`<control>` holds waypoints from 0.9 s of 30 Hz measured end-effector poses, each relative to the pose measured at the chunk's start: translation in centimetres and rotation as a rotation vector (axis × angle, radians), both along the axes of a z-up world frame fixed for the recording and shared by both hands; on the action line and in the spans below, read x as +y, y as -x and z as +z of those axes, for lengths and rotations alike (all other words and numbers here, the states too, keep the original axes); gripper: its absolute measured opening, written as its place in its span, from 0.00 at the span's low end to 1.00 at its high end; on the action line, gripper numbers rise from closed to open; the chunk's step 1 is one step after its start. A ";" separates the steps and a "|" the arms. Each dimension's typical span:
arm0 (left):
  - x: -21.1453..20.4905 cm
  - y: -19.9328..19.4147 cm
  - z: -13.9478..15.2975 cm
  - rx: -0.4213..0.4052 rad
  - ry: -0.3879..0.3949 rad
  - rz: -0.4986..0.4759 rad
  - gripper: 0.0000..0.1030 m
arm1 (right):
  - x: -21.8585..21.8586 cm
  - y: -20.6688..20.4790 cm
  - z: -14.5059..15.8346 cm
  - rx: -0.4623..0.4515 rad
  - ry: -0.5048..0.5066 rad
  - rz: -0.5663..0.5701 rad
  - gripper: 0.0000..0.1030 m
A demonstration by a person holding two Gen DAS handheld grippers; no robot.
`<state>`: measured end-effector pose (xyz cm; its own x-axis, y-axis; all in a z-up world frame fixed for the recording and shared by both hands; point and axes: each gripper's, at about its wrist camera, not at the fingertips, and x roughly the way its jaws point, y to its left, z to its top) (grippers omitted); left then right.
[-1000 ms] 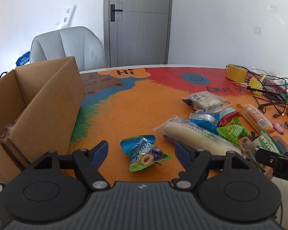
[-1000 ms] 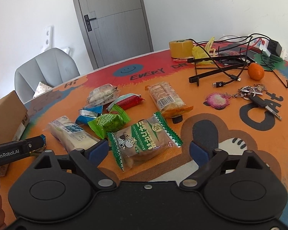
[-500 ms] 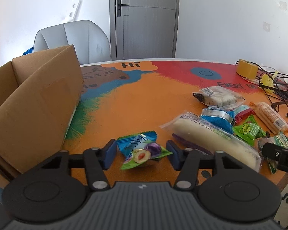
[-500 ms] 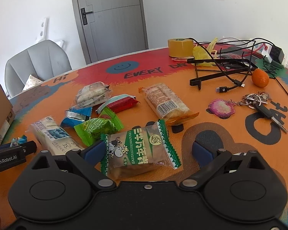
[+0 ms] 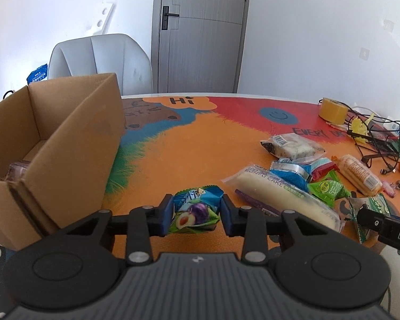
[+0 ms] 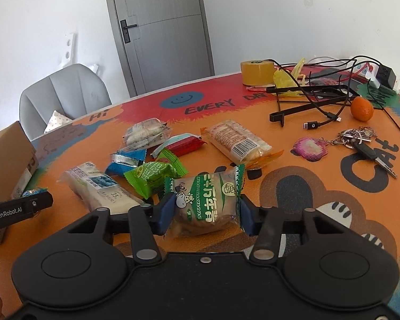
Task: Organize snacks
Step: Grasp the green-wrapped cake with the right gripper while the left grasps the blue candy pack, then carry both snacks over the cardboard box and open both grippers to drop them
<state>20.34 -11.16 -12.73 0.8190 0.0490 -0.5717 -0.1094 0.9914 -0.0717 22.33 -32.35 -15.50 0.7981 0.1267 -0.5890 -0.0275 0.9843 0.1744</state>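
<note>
left gripper (image 5: 195,214) pinches the plum candy packet (image 5: 194,210); right gripper (image 6: 204,213) clamps the green cake packet (image 6: 206,204).

Left tongs (image 5: 196,214) clamped; right tongs (image 6: 204,212) clamped (both low).

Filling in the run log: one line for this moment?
left gripper: shut on plum candy packet | right gripper: shut on green cake packet | cardboard box: open, left
</note>
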 end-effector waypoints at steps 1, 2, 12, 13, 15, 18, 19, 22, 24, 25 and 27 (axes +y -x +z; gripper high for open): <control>0.1 0.2 0.2 -0.005 0.003 -0.001 0.35 | 0.0 0.2 0.1 -0.005 -0.004 0.000 0.49; 0.1 0.4 0.4 -0.011 0.006 -0.002 0.35 | 0.0 0.5 0.3 -0.009 -0.009 0.000 0.49; 0.7 2.6 3.4 -0.091 0.024 -0.014 0.35 | 0.3 2.1 3.1 -0.087 -0.043 0.007 0.48; 0.8 2.9 3.8 -0.100 0.026 -0.014 0.35 | 0.4 2.2 3.4 -0.095 -0.050 0.011 0.48; 1.1 3.6 4.7 -0.130 0.033 -0.011 0.35 | 0.7 2.5 4.1 -0.111 -0.067 0.022 0.48; 1.7 4.8 6.0 -0.178 0.038 -0.007 0.35 | 1.6 2.9 4.9 -0.131 -0.069 0.044 0.48; 2.0 5.1 6.4 -0.188 0.038 -0.003 0.35 | 1.9 3.0 5.1 -0.137 -0.070 0.053 0.48; 2.7 5.7 7.4 -0.215 0.033 0.015 0.35 | 2.9 3.3 5.8 -0.156 -0.074 0.078 0.48; 3.3 6.2 8.0 -0.231 0.025 0.031 0.35 | 3.7 3.5 6.2 -0.165 -0.077 0.091 0.48; 3.6 6.5 8.3 -0.235 0.020 0.040 0.35 | 4.0 3.5 6.4 -0.168 -0.079 0.099 0.48; 4.3 7.0 8.7 -0.241 0.016 0.057 0.35 | 4.9 3.5 6.7 -0.170 -0.085 0.113 0.48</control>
<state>13.35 -6.90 -4.02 0.9279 0.0913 -0.3616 -0.1427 0.9827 -0.1181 18.79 -27.49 -8.77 0.8632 0.2643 -0.4303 -0.1729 0.9553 0.2399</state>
